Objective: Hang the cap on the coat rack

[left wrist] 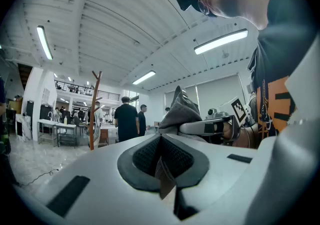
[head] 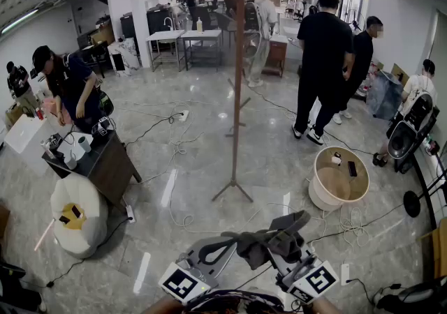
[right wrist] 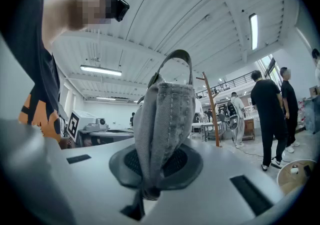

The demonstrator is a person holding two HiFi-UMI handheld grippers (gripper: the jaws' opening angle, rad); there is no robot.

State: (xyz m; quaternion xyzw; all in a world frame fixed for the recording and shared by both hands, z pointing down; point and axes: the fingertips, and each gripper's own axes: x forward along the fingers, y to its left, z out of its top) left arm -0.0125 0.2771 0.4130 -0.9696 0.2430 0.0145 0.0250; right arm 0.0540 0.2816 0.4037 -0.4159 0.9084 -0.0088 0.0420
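A grey fabric cap (head: 262,241) hangs between my two grippers at the bottom of the head view. My right gripper (head: 285,251) is shut on its bunched body; in the right gripper view the cap (right wrist: 165,124) rises straight out of the closed gripper (right wrist: 150,181), its strap loop on top. My left gripper (head: 208,253) is shut on a thin strip at the cap's edge (left wrist: 162,176), with the cap's bulk (left wrist: 181,111) further ahead. The wooden coat rack (head: 238,82) stands on the floor several steps ahead, also seen as a coat rack (left wrist: 93,111) and as a coat rack (right wrist: 212,111) in the gripper views.
Two people in black (head: 325,61) stand right of the rack. A round tub (head: 318,190) sits on the floor at right. At left are a dark desk (head: 105,166), a white beanbag (head: 78,213) and a bending person (head: 66,86). Cables (head: 178,141) cross the floor.
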